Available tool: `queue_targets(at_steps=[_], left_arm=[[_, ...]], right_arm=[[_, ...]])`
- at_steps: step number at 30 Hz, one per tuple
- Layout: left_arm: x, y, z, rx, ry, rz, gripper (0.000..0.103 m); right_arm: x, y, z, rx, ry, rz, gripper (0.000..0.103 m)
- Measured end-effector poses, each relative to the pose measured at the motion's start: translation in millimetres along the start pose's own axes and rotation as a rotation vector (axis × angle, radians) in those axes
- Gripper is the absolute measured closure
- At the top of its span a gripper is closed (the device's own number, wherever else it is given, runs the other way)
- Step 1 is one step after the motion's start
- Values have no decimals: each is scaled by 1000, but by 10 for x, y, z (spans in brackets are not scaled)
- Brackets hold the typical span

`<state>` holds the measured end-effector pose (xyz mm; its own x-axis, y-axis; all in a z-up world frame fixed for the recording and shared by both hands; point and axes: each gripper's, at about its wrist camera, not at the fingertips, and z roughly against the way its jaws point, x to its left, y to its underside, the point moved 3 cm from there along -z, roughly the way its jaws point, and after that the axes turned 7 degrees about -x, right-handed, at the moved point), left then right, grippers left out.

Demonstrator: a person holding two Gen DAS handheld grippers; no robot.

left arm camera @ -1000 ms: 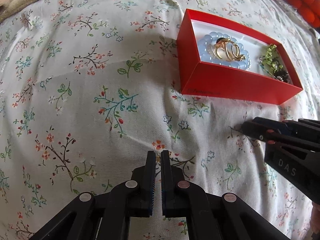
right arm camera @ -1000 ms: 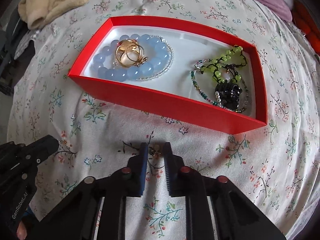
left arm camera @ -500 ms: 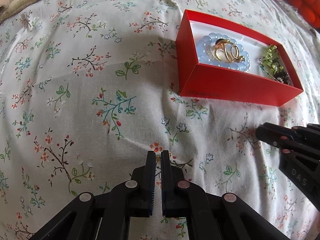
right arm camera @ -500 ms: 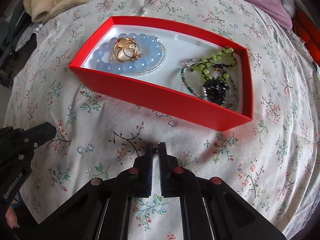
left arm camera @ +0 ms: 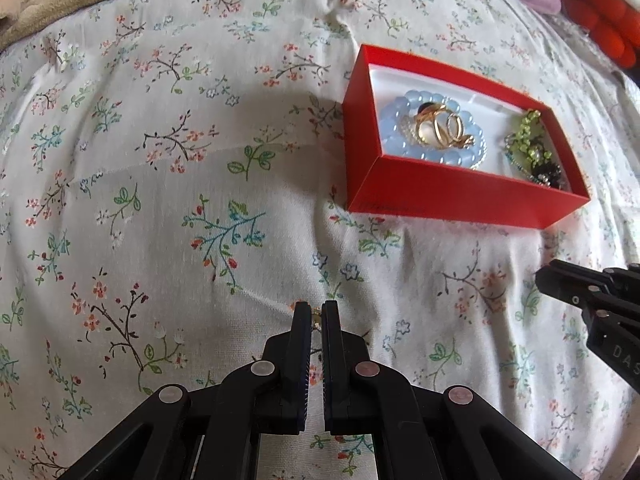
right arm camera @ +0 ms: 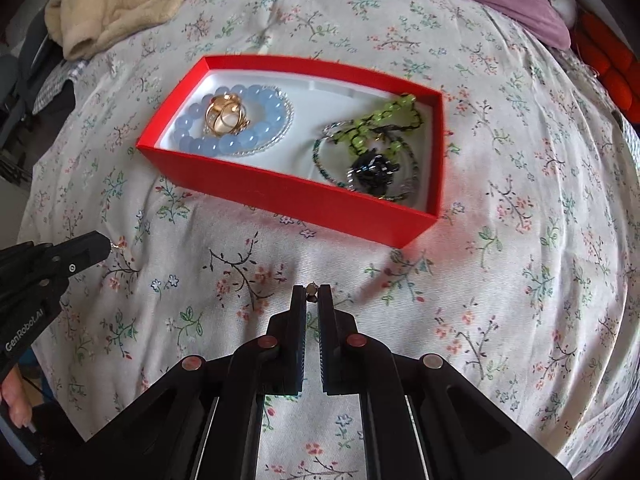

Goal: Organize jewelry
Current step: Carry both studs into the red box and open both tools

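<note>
A: Starting with the white floral cotton bedspread (right arm camera: 520, 280), what had changed over that last second?

B: Nothing on the cloth, and the open red rectangular cardboard box (right arm camera: 280, 196) had not shifted. The right gripper (right arm camera: 313, 294) was the difference. A second before, its jaws stood apart around a speck on the fabric; now they were pinched almost together on it and seemed lifted clear.

A: And the left gripper (left arm camera: 316, 314)?

B: It had stayed clenched throughout, with a tiny gold-coloured metal piece (left arm camera: 317, 317) nipped at its tips.

A: What did that mean for the job?

B: I judged both pickups done, with only the carry to the box left.

A: Where did the box lie?

B: At twelve o'clock from the right gripper, near it; at about one o'clock from the left, farther off. The left gripper sat at nine o'clock of the right one, well apart.

A: What was inside?

B: A pale blue round-bead bracelet (right arm camera: 240, 120) lay at the box's nine o'clock end, with shiny gold metal rings (right arm camera: 224, 118) resting inside its loop. A lime-green beaded cord necklace (right arm camera: 372, 128) and a glossy black bead cluster (right arm camera: 374, 168) were tangled at the three o'clock end.

A: And the smallest thing?

B: The small dark-and-gold stud (right arm camera: 312, 293) was held between the right tips. It was too small to tell what it was.
</note>
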<state>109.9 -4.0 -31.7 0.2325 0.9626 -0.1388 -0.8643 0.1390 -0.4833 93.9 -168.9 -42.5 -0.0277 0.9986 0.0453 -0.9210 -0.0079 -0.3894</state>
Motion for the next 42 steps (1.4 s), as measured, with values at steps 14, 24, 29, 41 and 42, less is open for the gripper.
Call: queue_targets(at_steps=[14, 24, 29, 41, 42], left_arm=[[-86, -137, 243, -62, 58, 19, 103], [-196, -267, 347, -107, 94, 33, 103], [-275, -380, 361, -131, 138, 47, 103], [-500, -637, 24, -133, 209, 79, 103], [-517, -644, -8, -127, 207, 82, 103]], right_arm=[[-131, -86, 422, -91, -45, -39, 98], [-223, -228, 622, -143, -79, -87, 98], [-238, -335, 643, -157, -105, -120, 98], [-192, -575, 467, -155, -207, -201, 97], [-191, -579, 435, -150, -210, -203, 97]])
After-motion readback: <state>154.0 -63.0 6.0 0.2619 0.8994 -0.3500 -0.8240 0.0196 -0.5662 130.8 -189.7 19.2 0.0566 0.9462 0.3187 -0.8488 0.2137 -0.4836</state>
